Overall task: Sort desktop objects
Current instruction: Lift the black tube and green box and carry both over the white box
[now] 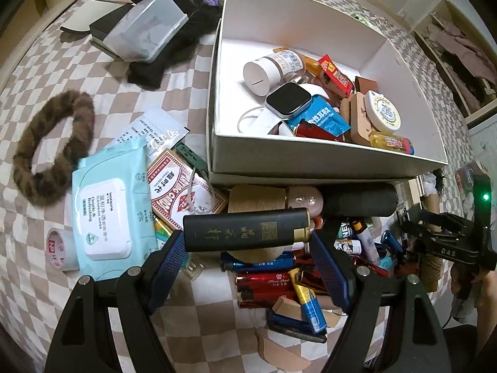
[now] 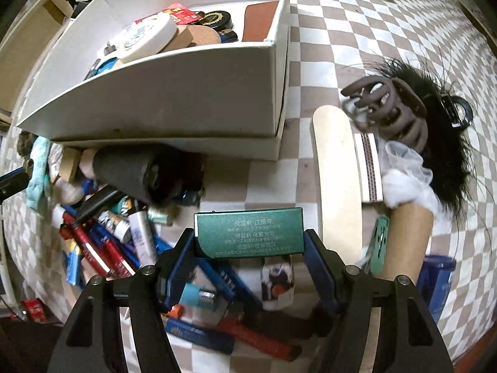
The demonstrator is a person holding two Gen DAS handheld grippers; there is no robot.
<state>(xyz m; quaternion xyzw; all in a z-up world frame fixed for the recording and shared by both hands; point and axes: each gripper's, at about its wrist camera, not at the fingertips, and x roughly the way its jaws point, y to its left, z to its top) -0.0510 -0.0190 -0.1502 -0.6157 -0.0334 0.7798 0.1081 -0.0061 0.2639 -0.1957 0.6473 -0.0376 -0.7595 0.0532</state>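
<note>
My left gripper (image 1: 247, 242) is shut on a black lighter (image 1: 245, 229) with gold trim, held crosswise above a pile of lighters and batteries (image 1: 279, 283). Just beyond stands the white box (image 1: 326, 163) holding a smartwatch (image 1: 288, 98), a white bottle (image 1: 267, 73), a round tin (image 1: 382, 110) and other small items. My right gripper (image 2: 249, 242) is shut on a green lighter (image 2: 249, 233), held over more lighters (image 2: 124, 242) in front of the white box (image 2: 174, 99). The right gripper (image 1: 447, 242) shows at the right edge of the left wrist view.
On the checked cloth lie a wet-wipes pack (image 1: 111, 205), playing cards (image 1: 180, 192), a furry scrunchie (image 1: 52, 146), tape roll (image 1: 59, 250) and a clear plastic case (image 1: 146, 28). Right of the box: a brown hair claw (image 2: 388, 112), black hairpiece (image 2: 441, 143), wooden board (image 2: 338, 174).
</note>
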